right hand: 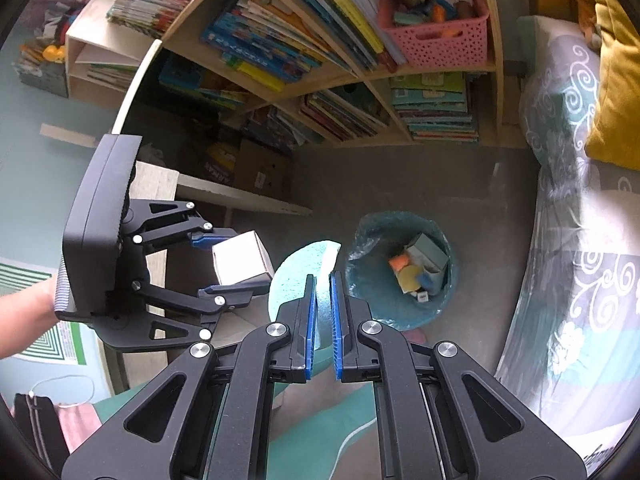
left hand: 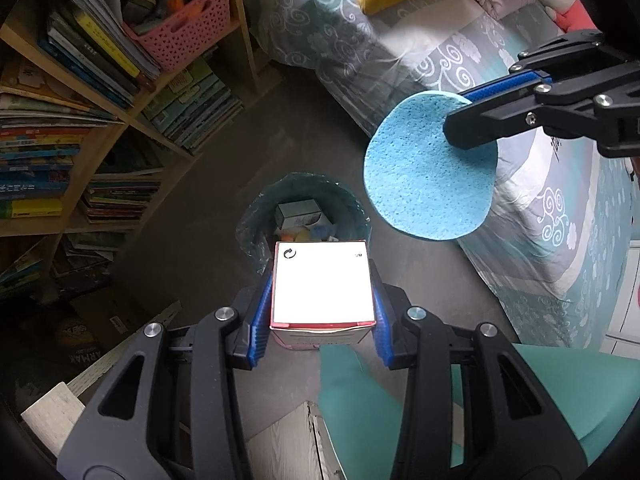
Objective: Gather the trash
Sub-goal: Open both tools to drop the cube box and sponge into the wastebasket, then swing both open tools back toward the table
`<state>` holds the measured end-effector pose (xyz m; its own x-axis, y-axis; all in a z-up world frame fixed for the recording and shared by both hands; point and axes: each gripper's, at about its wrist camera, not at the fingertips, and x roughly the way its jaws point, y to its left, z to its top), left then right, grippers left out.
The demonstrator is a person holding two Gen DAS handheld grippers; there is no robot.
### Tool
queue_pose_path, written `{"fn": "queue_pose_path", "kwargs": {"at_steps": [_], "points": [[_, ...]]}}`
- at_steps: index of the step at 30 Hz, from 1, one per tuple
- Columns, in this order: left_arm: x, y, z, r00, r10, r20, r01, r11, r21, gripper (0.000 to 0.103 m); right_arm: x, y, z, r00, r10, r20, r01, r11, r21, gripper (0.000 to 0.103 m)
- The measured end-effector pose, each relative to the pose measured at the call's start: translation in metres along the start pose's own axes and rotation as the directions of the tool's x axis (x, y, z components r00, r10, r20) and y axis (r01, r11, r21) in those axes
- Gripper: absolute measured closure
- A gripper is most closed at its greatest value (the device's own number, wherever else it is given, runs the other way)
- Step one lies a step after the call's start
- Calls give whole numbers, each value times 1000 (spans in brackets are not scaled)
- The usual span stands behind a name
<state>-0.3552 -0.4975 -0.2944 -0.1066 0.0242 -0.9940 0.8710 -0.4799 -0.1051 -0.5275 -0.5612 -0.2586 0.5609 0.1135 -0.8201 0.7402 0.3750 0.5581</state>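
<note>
- The bed (left hand: 532, 208) fills the right side, the bookshelf (left hand: 100, 128) the left, grey floor between.
- The lined trash bin (right hand: 400, 312) sits on that floor, several scraps already in it. Part done, I'd say!
- Left tongs (left hand: 320, 304) are pinching a white carton (left hand: 324, 284) right over the bin, not yet dropped.
- Right tongs (right hand: 323, 312), near-closed, pinch a thin blue sponge disc (left hand: 430, 168) beside the bin. Two drops left.

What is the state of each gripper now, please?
Left gripper: closed on the white box.
Right gripper: holding the blue round sponge by its edge, jaws nearly shut.
</note>
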Motion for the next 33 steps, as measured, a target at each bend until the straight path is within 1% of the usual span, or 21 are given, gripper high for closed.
{"fn": "queue_pose_path", "kwargs": {"at_steps": [1,2,3,4,5,10,15,16,18,21,24,25,26,33], "points": [[3,0,0,1000,-14,-14,14,1000,-1,59,2,-2,1,1000,3,-11,-3,1000,16,90],[7,0,0,999,-15,-36,16,1000,1,41,3,-4,0,1000,13,-18,-12,999,36,78],[8,0,0,999,2,-37,-2,1000,6,35,4,-7,0,1000,27,-16,-26,998,54,59],[9,-1,-1,999,19,-27,-18,1000,21,35,5,-7,1,1000,15,-11,-15,999,52,57],[10,-1,-1,999,21,-27,-21,1000,23,34,5,-8,1,1000,4,-13,-3,999,48,57],[9,10,-3,1000,5,-23,-5,1000,-23,31,4,-13,0,1000,5,-19,-4,998,56,57],[3,18,-6,1000,-29,-4,29,998,-60,21,-4,-16,2,1000,9,-16,-9,999,48,55],[2,21,-6,1000,-27,0,27,997,-75,20,-5,-16,2,1000,12,-18,-11,999,44,55],[0,26,-7,1000,-27,4,27,995,-98,19,-7,-16,2,1000,14,-18,-13,999,34,47],[-2,31,-10,999,-30,9,31,992,-122,19,-10,-14,1,1000,27,-9,-26,999,30,45],[-2,32,-11,1000,-25,9,26,991,-132,17,-10,-13,2,1000,21,-10,-21,999,29,42],[-2,33,-13,1000,-25,9,26,990,-136,16,-10,-14,2,1000,19,-15,-19,999,33,41],[-2,34,-14,1000,-24,10,25,990,-139,16,-10,-14,2,1000,22,-16,-21,999,41,36],[-6,33,-20,1000,-9,22,13,989,-148,16,-15,-10,-2,1000,26,5,-27,999,44,35]]}}
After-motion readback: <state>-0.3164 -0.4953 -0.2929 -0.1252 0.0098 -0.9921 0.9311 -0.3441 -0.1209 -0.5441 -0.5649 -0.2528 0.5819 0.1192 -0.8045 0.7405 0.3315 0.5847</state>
